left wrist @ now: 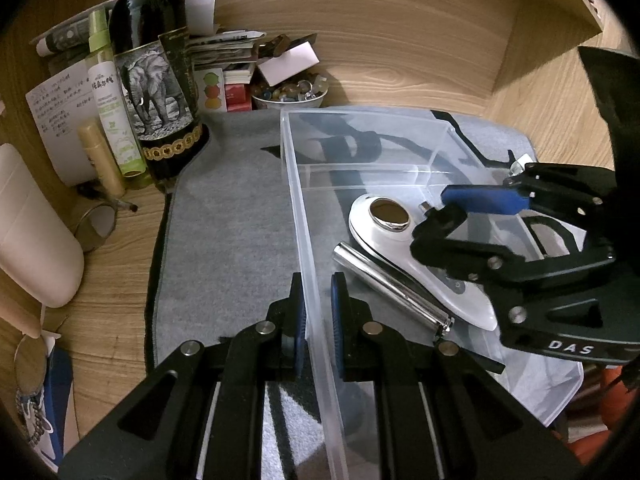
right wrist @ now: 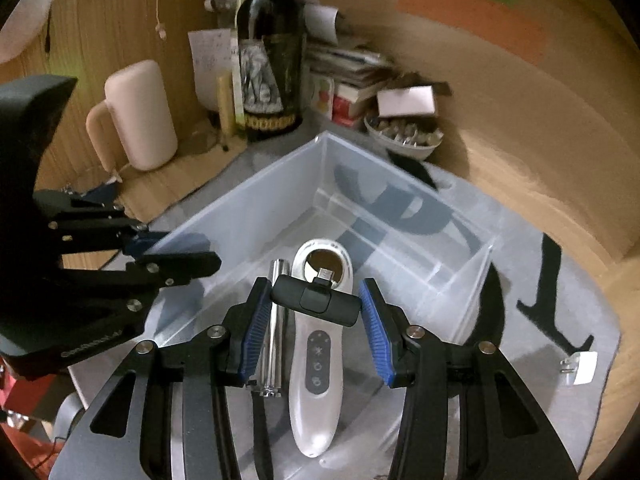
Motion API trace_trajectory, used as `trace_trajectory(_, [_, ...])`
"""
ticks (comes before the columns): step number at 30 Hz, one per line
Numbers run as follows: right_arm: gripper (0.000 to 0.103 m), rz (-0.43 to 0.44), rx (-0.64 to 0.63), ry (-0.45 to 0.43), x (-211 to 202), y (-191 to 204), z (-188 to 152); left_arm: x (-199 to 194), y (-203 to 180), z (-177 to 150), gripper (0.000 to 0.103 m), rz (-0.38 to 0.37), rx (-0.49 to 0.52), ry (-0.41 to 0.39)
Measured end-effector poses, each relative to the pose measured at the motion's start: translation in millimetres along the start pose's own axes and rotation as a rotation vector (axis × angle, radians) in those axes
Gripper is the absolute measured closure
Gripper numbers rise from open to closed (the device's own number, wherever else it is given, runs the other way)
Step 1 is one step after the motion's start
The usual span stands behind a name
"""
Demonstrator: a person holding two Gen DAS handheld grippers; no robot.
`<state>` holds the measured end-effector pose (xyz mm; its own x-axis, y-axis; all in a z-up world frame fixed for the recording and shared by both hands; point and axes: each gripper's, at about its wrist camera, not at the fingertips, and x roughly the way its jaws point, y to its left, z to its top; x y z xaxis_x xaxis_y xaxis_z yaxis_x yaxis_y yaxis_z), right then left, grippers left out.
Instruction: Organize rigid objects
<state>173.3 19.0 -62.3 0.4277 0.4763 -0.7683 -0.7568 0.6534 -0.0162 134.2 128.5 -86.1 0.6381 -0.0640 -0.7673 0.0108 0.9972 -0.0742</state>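
A clear plastic bin (left wrist: 304,216) stands on a grey mat. In it lie a white handheld device (left wrist: 380,232) with a metal oval head and a silver metal cylinder (left wrist: 392,292). My left gripper (left wrist: 318,320) is shut on the bin's near wall, one finger on each side. My right gripper (right wrist: 314,320) hangs over the bin, jaws apart, with a black USB adapter (right wrist: 316,300) between its pads; the adapter touches the left pad and I cannot tell whether it touches the right one. The white device (right wrist: 318,352) and cylinder (right wrist: 276,320) lie below it.
A dark wine bottle (left wrist: 156,64), a green spray bottle (left wrist: 114,108), a bowl of small items (left wrist: 290,94), papers and a pink mug (right wrist: 140,116) stand at the back left. A small white clip (right wrist: 580,368) lies on the mat at the right.
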Motion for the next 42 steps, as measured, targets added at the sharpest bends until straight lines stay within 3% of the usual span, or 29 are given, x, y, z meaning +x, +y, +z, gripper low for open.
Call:
trace_trajectory(9, [0.061, 0.010, 0.015, 0.059, 11, -4, -1, 0, 0, 0, 0.092, 0.000, 0.004, -0.001])
trace_trajectory(11, [0.057, 0.008, 0.016, 0.066, 12, -4, -2, 0, 0, 0, 0.092, 0.000, 0.004, -0.001])
trace_trajectory(13, [0.050, 0.005, 0.018, 0.053, 9, -4, -2, 0, 0, 0, 0.092, -0.001, 0.004, -0.001])
trace_trajectory(19, [0.048, -0.017, 0.015, 0.005, -7, -5, 1, 0, 1, 0, 0.092, 0.000, 0.006, 0.000])
trace_trajectory(24, [0.041, -0.043, 0.033, -0.054, -29, -13, 2, 0, 1, 0, 0.092, 0.001, 0.006, 0.000])
trace_trajectory(31, [0.040, -0.116, 0.069, -0.134, -67, -31, -3, -1, 2, -1, 0.092, 0.004, 0.007, 0.001])
trace_trajectory(42, [0.040, -0.201, 0.163, -0.120, -89, -62, -43, -1, 2, -1, 0.092, 0.006, 0.008, 0.001])
